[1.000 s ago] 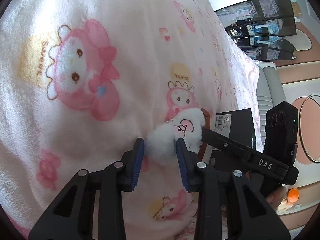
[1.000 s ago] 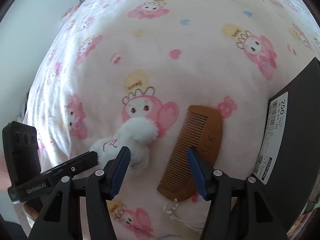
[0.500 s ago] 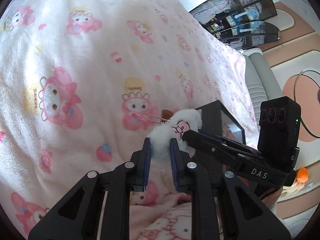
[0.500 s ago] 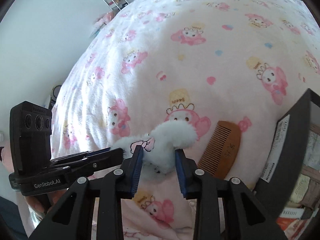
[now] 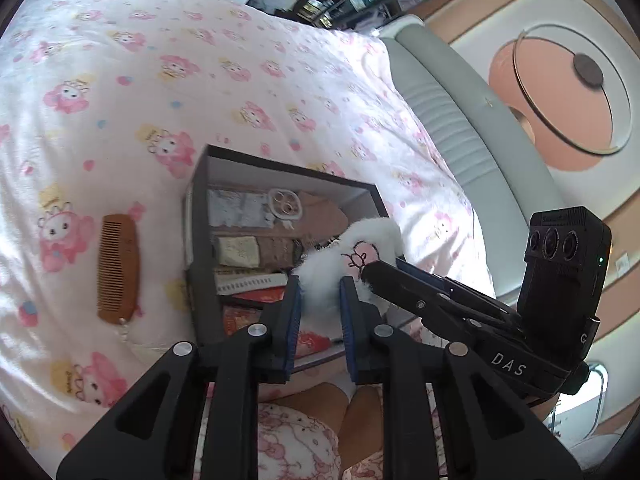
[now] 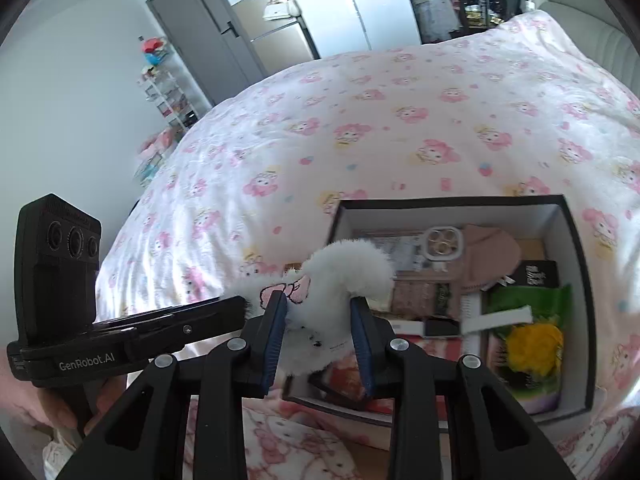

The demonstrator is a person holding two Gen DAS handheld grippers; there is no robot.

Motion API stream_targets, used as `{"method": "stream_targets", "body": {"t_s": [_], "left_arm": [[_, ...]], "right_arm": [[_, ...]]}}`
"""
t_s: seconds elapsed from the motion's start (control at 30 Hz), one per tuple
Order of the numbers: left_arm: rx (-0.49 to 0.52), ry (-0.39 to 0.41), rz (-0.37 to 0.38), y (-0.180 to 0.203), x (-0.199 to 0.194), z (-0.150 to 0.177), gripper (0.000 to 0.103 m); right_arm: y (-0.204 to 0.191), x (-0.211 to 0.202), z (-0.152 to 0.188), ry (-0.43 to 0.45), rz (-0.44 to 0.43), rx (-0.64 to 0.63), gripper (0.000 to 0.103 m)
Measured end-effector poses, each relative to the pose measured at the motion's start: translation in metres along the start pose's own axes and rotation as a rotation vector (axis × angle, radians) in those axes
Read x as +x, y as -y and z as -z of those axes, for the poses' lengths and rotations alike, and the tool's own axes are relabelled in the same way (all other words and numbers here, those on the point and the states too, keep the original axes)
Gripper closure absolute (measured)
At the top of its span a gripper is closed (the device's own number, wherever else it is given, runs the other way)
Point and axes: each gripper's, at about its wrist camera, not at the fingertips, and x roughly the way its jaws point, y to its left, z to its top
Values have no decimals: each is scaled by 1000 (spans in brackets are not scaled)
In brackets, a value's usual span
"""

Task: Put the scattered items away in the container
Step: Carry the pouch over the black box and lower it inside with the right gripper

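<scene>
A white fluffy plush toy point(image 5: 362, 246) with a pink embroidered bow hangs in the air over the near edge of an open black box point(image 5: 280, 165). My left gripper point(image 5: 320, 286) is shut on the toy's lower part, its blue pads pressing into the fur. From the right my right gripper point(image 6: 320, 300) is shut on the same plush toy point(image 6: 348, 268), and its black finger crosses the left wrist view. The box point(image 6: 448, 200) lies on a pink cartoon-print blanket point(image 5: 120, 92). Left of the box, a brown wooden comb point(image 5: 118, 264) lies flat on the blanket.
The box holds a phone case point(image 6: 442, 245), a pink cloth point(image 6: 492, 256), a green packet with yellow point(image 6: 528, 332) and a watch strap. A grey padded headboard point(image 5: 460, 100) rises beyond the bed. A person's knees in pink pyjamas sit below the grippers.
Both grippers closed on the plush toy, lifted it off the blanket and carried it up over the box. The comb stayed where it lay.
</scene>
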Motion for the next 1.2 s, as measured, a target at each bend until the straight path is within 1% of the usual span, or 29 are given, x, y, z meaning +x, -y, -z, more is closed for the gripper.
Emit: {"method": "stream_targets", "body": {"t_s": [0.07,0.13,0.23,0.33,0.43,0.57,0.67,0.8,0.93,1.0,1.1,1.2], "left_arm": [[-6,-60,12,10,23,8,86],[6,-102,0,17,42,14,86],[9,-142,2,23,67,18,86],[7,-169,-2,19,86,21,86],[14,-180,-25,12,95,27,86],[21,-187,-90,5,99,32,86],[31,-190,-129,4,102,32,86],[35,-205,-149,4,108,27,86],[32,-216,-193,0,114,20,86],[12,-234,-194,-5,117,16,86],[2,-221,-199,-10,115,17,86],[17,-201,-216,-10,111,22,86]], "right_arm": [[22,-8,13,9,34,33,75],[42,-6,25,-5,58,63,75],[66,-3,36,-28,85,94,75],[81,2,41,-57,109,116,74],[88,13,46,-85,120,126,74],[89,31,55,-112,122,143,73],[86,41,58,-125,142,141,73],[88,45,56,-129,161,141,73],[96,50,52,-154,144,154,73],[99,50,50,-159,124,150,73],[104,46,45,-148,98,162,73],[104,43,42,-135,128,155,73]]}}
